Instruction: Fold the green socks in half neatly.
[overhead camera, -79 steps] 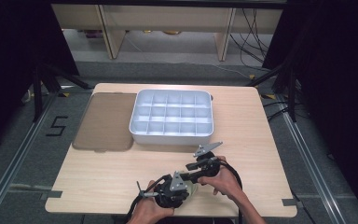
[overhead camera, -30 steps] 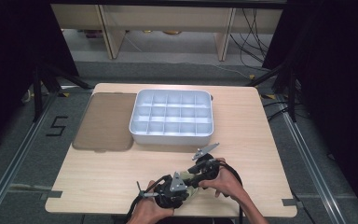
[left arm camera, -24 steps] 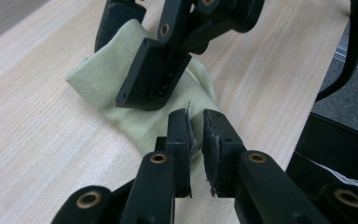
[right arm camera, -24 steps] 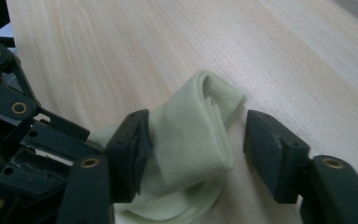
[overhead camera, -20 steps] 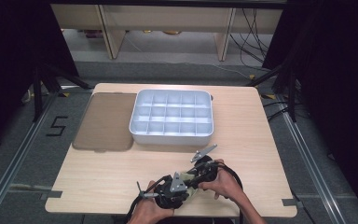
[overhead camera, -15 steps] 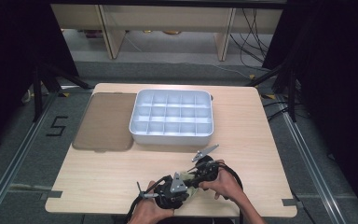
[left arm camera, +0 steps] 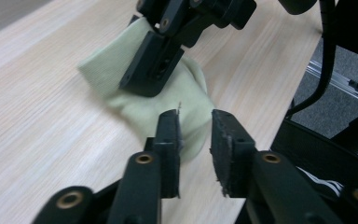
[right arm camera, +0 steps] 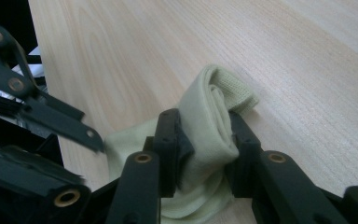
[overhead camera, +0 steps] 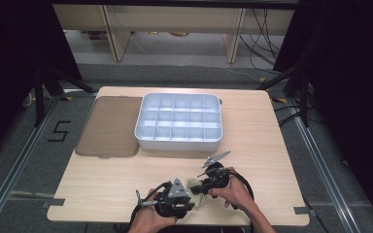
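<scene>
While the right gripper (right arm camera: 204, 154) pinches a folded bundle of the pale green sock (right arm camera: 209, 126) between its fingers, the left gripper (left arm camera: 195, 140) stands just short of the sock's other end, its fingers parted by a narrow gap with nothing between them. One left finger (left arm camera: 168, 140) sits at or just over the sock's edge; contact there cannot be told. The sock (overhead camera: 194, 188) lies on the bench (overhead camera: 116, 179) at its near edge, between the two hands, well apart from the tray.

Step in hand, as judged: folding or rolling the sock, with the right side gathered and held and the left side about to be taken. Next move likely calls for the left fingers to advance over the loose toe end, close on the cloth alone, then bring it toward the held fold without dragging the whole piece off the bench edge.

Materials noted:
- sock: soft fine-ribbed knit, matte, limp; doubled into a thick rounded roll where clamped, flat and creased elsewhere; ribbed cuff end pokes out past the right fingers
- fingers: black, flat-faced, hard, with brass-coloured pivot pins
- bench: pale wood-grain laminate, smooth, rounded corners
- compartment tray (overhead camera: 178, 141): white or light grey plastic, rectangular, grid of small square cells, seemingly empty
- brown lid (overhead camera: 109, 127): flat, matte, rounded corners, lying just beside the tray on its left
</scene>
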Demonstrator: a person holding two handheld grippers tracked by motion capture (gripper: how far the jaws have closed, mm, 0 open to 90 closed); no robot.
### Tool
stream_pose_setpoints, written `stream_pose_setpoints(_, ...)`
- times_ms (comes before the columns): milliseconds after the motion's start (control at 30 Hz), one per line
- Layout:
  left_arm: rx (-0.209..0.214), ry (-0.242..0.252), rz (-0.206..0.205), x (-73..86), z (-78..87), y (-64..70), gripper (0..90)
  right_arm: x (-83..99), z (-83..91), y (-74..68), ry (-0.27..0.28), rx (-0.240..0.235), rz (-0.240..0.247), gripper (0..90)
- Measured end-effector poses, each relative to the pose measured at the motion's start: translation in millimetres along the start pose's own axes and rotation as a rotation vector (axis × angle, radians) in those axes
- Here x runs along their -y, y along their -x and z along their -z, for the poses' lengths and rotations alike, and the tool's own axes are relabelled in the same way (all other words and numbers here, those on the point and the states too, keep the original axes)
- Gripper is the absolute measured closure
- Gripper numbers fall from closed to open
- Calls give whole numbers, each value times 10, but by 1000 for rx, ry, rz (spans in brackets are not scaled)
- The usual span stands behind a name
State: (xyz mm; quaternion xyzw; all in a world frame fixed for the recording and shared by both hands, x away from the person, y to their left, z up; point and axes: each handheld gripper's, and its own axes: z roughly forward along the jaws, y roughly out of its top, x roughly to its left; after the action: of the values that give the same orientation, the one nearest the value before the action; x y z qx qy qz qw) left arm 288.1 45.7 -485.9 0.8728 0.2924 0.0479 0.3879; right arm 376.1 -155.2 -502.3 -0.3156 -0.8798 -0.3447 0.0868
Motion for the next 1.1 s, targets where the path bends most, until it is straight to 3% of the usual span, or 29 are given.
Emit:
stream_pose_setpoints(33, -1, 1, -11, 14, 33, -26, 676, -2, 0, 3, 5, -5, 11, 712)
stream_pose_setpoints(100, 3, 20, 39, 67, 74, -55, 632, 1, 7, -12, 4, 2, -3, 716)
stream_pose_setpoints(133, 1, 12, 27, 94, 113, -97, 602, 1, 8, -17, 4, 3, -1, 718)
stream_pose_setpoints(300, -33, 30, 110, 235, 223, -194, 476, 2, 10, -33, 10, 11, 7, 722)
stream_pose_setpoints(367, -48, 16, 95, 273, 274, -240, 451, 2, 12, -42, 9, 14, 5, 723)
stream_pose_setpoints(500, -64, 24, 132, 326, 301, -248, 423, 3, 7, -44, 9, 18, 8, 724)
stream_pose_setpoints(533, -78, 10, 107, 338, 321, -274, 416, 4, 5, -49, 12, 16, 14, 725)
stream_pose_setpoints(600, -82, 11, 124, 369, 336, -277, 398, 3, 16, -57, 16, 24, 24, 727)
stream_pose_setpoints(667, -94, 4, 114, 395, 355, -294, 392, 3, 18, -60, 17, 24, 25, 727)
stream_pose_setpoints(700, -88, 7, 132, 419, 366, -285, 389, 4, 18, -68, 18, 25, 29, 728)
stream_pose_setpoints(800, -95, 0, 119, 428, 382, -307, 376, 4, 28, -80, 20, 31, 33, 729)
stream_pose_setpoints(833, -105, 12, 152, 444, 387, -308, 372, 4, 30, -80, 18, 35, 37, 730)
stream_pose_setpoints(1100, -141, -5, 154, 550, 456, -381, 333, -2, 43, -106, 25, 41, 45, 731)
